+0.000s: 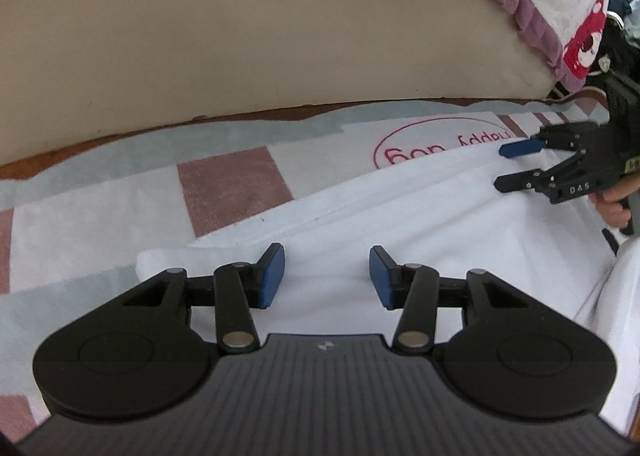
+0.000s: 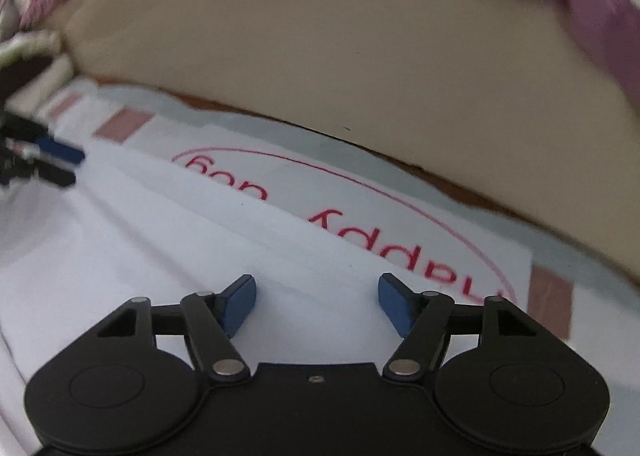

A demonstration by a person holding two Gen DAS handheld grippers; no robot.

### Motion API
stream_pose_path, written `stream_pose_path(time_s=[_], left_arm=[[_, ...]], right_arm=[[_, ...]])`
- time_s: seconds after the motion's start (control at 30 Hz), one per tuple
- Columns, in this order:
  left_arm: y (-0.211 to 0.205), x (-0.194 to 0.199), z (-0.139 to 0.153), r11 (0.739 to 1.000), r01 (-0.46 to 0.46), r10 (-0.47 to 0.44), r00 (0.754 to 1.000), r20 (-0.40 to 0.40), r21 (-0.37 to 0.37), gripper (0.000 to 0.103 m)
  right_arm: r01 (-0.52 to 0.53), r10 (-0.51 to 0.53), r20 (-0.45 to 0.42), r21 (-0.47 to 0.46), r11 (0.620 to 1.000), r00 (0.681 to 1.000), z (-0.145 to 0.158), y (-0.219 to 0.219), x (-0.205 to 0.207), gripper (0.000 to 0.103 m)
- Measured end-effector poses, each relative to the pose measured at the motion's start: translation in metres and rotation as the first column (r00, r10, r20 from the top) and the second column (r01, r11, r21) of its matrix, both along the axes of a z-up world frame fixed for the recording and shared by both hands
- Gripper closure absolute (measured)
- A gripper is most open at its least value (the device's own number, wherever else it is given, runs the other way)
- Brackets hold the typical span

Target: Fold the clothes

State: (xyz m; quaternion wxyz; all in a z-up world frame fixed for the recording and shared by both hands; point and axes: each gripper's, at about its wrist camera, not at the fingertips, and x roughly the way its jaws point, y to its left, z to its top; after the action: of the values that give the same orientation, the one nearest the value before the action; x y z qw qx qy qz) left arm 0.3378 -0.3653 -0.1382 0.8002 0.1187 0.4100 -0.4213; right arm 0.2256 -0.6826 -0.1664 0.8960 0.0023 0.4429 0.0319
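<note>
A white garment (image 1: 400, 216) lies spread on a checked blanket, its hemmed edge running across the left wrist view; it also fills the lower left of the right wrist view (image 2: 160, 240). My left gripper (image 1: 326, 276) is open just above the garment's near left part, nothing between its blue pads. My right gripper (image 2: 316, 306) is open over the garment's far edge, empty. It shows at the right of the left wrist view (image 1: 508, 166), open. The left gripper shows at the left edge of the right wrist view (image 2: 66, 166).
The blanket (image 1: 236, 184) has grey, white and pink squares and a red "happy dog" print (image 2: 400, 252). A beige headboard (image 1: 240, 36) stands close behind. A purple-frilled pillow (image 1: 560, 8) leans at the back right.
</note>
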Motion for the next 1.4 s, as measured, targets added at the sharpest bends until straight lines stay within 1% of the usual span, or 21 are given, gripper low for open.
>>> stream_pose_path(time_s=[0.03,0.1,0.17,0.3,0.43,0.57,0.6,0.63,0.67,0.77,0.8,0.83,0.87,0.9,0.93,1.07,1.13,1.17,1.2,1.3,1.4], left_arm=[[0.0,-0.002,0.0,1.0,0.004,-0.004,1.0,0.009,0.003,0.094],[-0.001,-0.007,0.001,1.0,0.011,-0.011,1.0,0.027,0.008,0.103],[-0.002,-0.011,0.002,1.0,0.018,-0.019,0.999,0.046,0.014,0.103],[0.003,-0.013,0.004,1.0,-0.007,0.006,0.998,0.067,0.015,0.103],[0.013,-0.011,0.007,0.998,-0.062,0.061,0.995,0.076,0.007,0.103],[0.022,-0.008,0.011,0.993,-0.116,0.116,0.99,0.084,-0.002,0.103],[0.025,-0.007,0.011,0.992,-0.13,0.13,0.988,0.086,-0.004,0.103],[0.027,-0.007,0.012,0.99,-0.143,0.143,0.986,0.088,-0.006,0.102],[0.029,-0.006,0.013,0.988,-0.157,0.157,0.983,0.09,-0.009,0.1],[0.036,-0.004,0.015,0.98,-0.197,0.198,0.976,0.096,-0.016,0.096],[0.039,-0.004,0.016,0.979,-0.206,0.206,0.974,0.097,-0.017,0.088],[0.042,-0.007,0.016,0.979,-0.201,0.202,0.974,0.098,-0.017,0.068],[0.046,-0.008,0.016,0.979,-0.201,0.202,0.974,0.099,-0.021,0.055],[0.048,-0.009,0.016,0.979,-0.2,0.202,0.974,0.105,-0.025,0.031],[0.049,-0.01,0.015,0.979,-0.201,0.204,0.971,0.126,-0.03,0.021],[0.044,0.002,0.001,0.976,-0.218,0.219,0.975,0.049,-0.022,0.021],[0.043,0.008,-0.007,0.971,-0.236,0.235,0.972,-0.016,-0.036,0.037],[0.043,0.006,-0.007,0.968,-0.25,0.25,0.968,-0.001,-0.027,0.047],[0.042,0.004,-0.007,0.964,-0.265,0.265,0.964,0.015,-0.018,0.102],[0.041,-0.001,-0.007,0.951,-0.31,0.308,0.949,0.063,0.007,0.098],[0.039,-0.007,-0.007,0.935,-0.354,0.349,0.93,0.111,0.03,0.096]], right_arm=[[-0.002,0.002,0.01,-0.003,1.0,1.0,-0.001,0.001,-0.002,0.032],[-0.031,0.031,0.031,-0.02,0.999,0.999,0.001,0.008,-0.006,0.048],[-0.056,0.058,0.04,-0.054,0.997,0.998,0.004,0.014,-0.01,0.097],[-0.071,0.084,0.088,-0.147,0.987,0.993,0.01,0.022,-0.019,0.099],[0.036,-0.014,0.176,-0.122,0.992,0.984,0.02,0.01,-0.02,0.1],[0.112,-0.094,0.116,-0.159,0.981,0.989,0.008,0.011,-0.007,0.1],[0.143,-0.126,0.112,-0.164,0.976,0.986,0.007,0.009,-0.004,0.079],[0.204,-0.184,0.141,-0.149,0.968,0.973,0.011,0.003,-0.006,0.061],[0.28,-0.258,0.17,-0.116,0.953,0.951,0.016,-0.009,-0.009,0.054],[0.469,-0.478,0.174,0.093,0.879,0.861,0.028,-0.066,-0.029,0.054],[0.505,-0.525,0.136,0.156,0.849,0.84,0.029,-0.086,-0.035,0.054],[0.529,-0.548,0.092,0.175,0.831,0.831,0.029,-0.102,-0.04,0.054],[0.531,-0.548,0.081,0.165,0.831,0.833,0.029,-0.109,-0.046,0.054],[0.528,-0.543,0.075,0.152,0.835,0.837,0.03,-0.116,-0.052,0.054],[0.516,-0.528,0.082,0.131,0.846,0.845,0.032,-0.118,-0.058,0.053],[0.449,-0.459,0.039,0.153,0.881,0.888,0.022,-0.121,-0.067,0.036],[0.405,-0.414,0.058,0.125,0.906,0.909,0.018,-0.113,-0.067,0.038],[0.382,-0.39,0.067,0.11,0.918,0.918,0.015,-0.109,-0.067,0.064],[0.36,-0.367,0.075,0.095,0.928,0.927,0.013,-0.105,-0.067,0.09],[0.311,-0.315,0.097,0.048,0.949,0.944,0.007,-0.096,-0.067,0.098],[0.449,-0.45,0.085,0.041,0.893,0.889,0.01,-0.122,-0.073,0.099]])
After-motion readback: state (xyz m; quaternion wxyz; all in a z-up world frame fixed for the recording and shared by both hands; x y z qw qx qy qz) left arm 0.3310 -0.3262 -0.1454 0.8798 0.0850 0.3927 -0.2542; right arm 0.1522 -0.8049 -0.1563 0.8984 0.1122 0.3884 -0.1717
